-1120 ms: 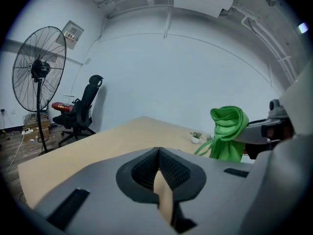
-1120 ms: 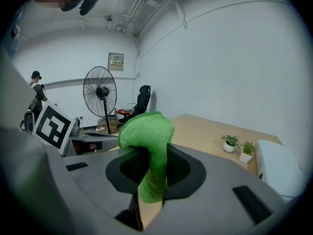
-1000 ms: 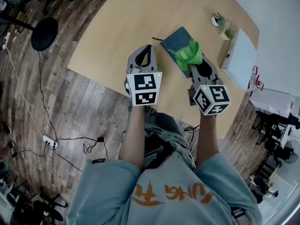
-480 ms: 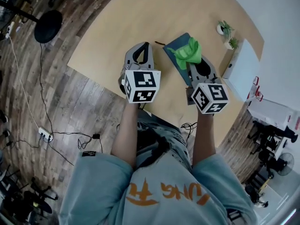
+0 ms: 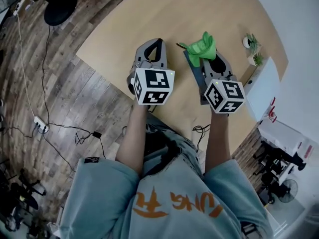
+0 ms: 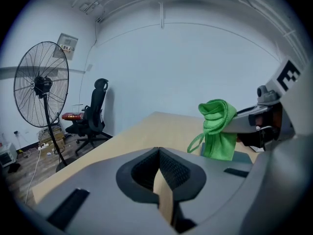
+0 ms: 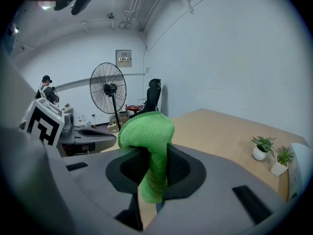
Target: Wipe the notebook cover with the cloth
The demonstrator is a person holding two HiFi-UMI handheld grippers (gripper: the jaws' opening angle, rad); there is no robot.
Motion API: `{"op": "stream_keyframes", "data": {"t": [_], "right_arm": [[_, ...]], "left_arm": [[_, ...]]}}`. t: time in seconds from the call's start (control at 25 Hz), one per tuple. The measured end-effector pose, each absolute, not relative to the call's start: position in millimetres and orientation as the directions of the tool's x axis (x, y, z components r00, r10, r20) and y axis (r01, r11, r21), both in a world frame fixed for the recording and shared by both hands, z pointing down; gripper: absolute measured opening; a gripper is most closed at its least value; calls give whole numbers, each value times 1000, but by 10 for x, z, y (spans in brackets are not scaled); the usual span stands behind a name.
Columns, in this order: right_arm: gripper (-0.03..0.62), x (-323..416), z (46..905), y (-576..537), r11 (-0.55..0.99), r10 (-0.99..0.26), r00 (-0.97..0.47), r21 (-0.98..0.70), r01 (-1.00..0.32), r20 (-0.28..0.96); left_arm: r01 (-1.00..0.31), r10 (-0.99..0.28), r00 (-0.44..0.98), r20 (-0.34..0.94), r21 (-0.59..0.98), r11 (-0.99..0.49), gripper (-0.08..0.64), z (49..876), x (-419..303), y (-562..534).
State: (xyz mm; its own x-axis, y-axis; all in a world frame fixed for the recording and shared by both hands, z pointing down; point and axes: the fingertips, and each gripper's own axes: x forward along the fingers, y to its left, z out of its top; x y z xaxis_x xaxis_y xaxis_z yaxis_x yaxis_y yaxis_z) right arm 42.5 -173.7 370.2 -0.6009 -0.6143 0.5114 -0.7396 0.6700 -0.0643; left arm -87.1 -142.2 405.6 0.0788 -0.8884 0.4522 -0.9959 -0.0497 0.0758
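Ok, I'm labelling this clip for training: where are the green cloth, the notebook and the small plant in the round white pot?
green cloth (image 5: 202, 48): head view, middle of the bunched fabric.
notebook (image 6: 243, 156): left gripper view, cover strip right of the cloth.
small plant (image 7: 263, 142): right gripper view, its leaves.

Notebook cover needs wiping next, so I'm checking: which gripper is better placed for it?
Right. The right gripper is shut on the green cloth and sits right by the notebook. The left gripper is shut, empty, and off to the notebook's side.
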Motion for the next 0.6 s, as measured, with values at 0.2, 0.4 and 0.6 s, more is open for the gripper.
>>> {"op": "stream_keyframes", "data": {"t": [0.2, 0.4, 0.6], "right_arm": [[66, 367, 3906, -1841, 677, -590, -594, -67, -733, 547], [66, 319, 4154, -1881, 692, -563, -581, -48, -720, 588], [66, 299, 4364, -1889, 703, -537, -568, -41, -710, 624]], "left_arm": [[-989, -893, 89, 440, 146, -26, 17, 4033, -862, -1495], [-987, -881, 94, 464, 158, -22, 17, 4159, -825, -1479], [-986, -873, 78, 481, 169, 4, 17, 4273, -864, -1464]]}}
